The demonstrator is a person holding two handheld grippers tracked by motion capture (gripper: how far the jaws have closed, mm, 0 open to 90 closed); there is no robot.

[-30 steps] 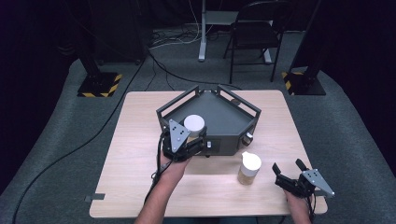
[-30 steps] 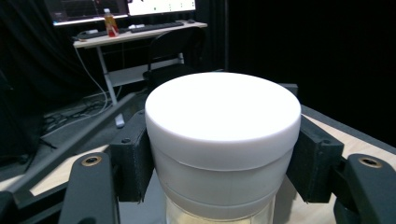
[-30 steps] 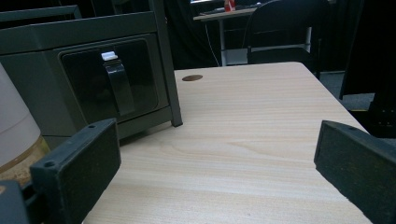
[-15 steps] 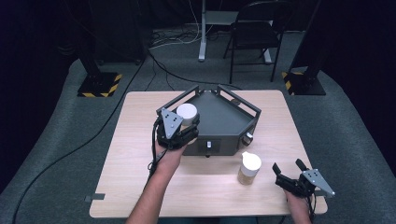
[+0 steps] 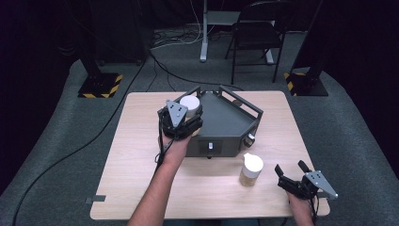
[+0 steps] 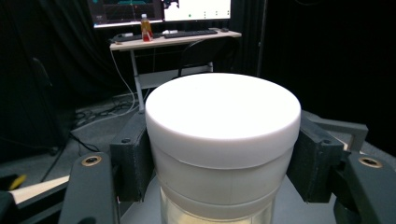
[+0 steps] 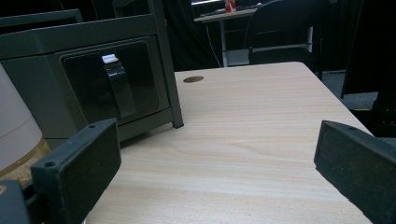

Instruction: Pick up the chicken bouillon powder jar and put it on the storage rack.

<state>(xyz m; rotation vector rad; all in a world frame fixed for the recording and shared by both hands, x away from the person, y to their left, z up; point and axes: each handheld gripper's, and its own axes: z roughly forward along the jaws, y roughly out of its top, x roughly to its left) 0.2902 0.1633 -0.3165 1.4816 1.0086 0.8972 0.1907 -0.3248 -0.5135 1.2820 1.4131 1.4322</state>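
My left gripper (image 5: pixel 188 116) is shut on a white-lidded jar (image 5: pixel 189 103) and holds it over the near left corner of a dark grey box-like rack (image 5: pixel 230 123). In the left gripper view the jar (image 6: pixel 223 122) stands upright between the two pads (image 6: pixel 132 163), which press on its sides below the lid. A second white-lidded jar (image 5: pixel 251 169) with pale contents stands on the table in front of the rack. At the table's near right corner my right gripper (image 5: pixel 292 175) rests open, and the table shows between its jaws (image 7: pixel 217 179).
The rack has a front panel with a small handle (image 7: pixel 119 88) and a knob (image 5: pixel 251 137) on its right face. The standing jar (image 7: pixel 14 135) shows at the left edge of the right gripper view. The wooden table (image 5: pixel 136 155) has bare room left of the rack.
My left gripper has carried the jar away from me and slightly left, from the rack's front to above its near left corner. The right gripper has stayed still.
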